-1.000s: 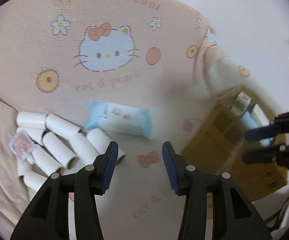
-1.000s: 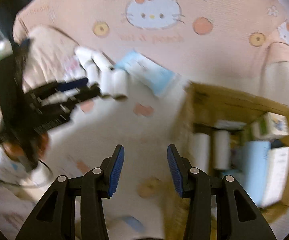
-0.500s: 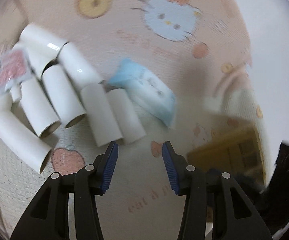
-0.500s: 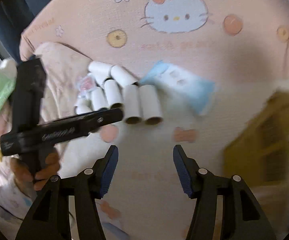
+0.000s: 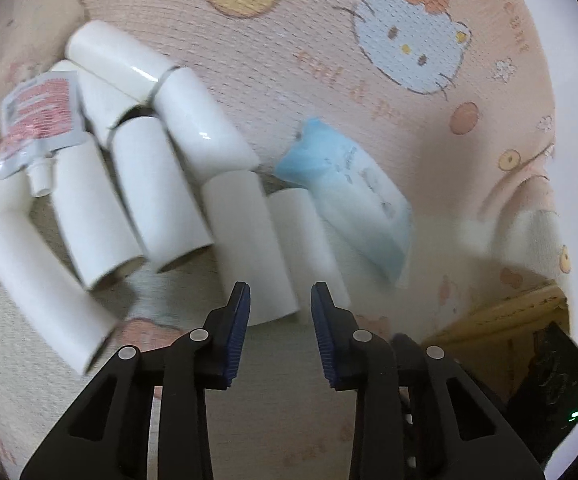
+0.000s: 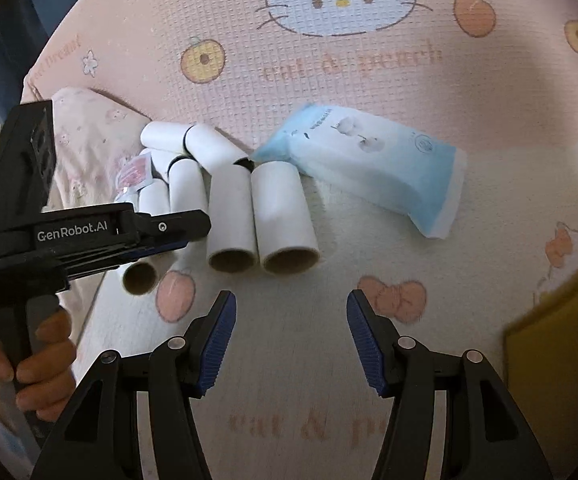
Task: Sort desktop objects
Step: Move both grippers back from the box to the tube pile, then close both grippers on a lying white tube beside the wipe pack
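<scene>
Several white cardboard tubes [image 5: 245, 240] lie in a loose heap on a pink cat-print mat [image 6: 329, 60]. A light blue wipes pack [image 5: 349, 200] [image 6: 369, 172] rests against their right side. A red and white spouted sachet [image 5: 41, 116] [image 6: 137, 170] sits on the heap's left. My left gripper [image 5: 281, 308] hovers at the near ends of two tubes, its jaws closing, and the pads press on nothing. In the right wrist view it [image 6: 197, 232] reaches in over the left tubes, held by a hand [image 6: 45, 352]. My right gripper [image 6: 289, 312] stands open and empty, just short of the two nearest tubes [image 6: 285, 216].
A brown cardboard box [image 5: 501, 312] [image 6: 561, 360] stands to the right of the heap. A pale printed cloth [image 6: 85, 136] lies along the mat's left edge. The black body of the right gripper [image 5: 557, 380] shows low at the right in the left wrist view.
Both grippers have come down toward the tube heap. The left one rolled and its jaws narrowed. The right one's jaws widened, and the box slid to its view's right edge.
</scene>
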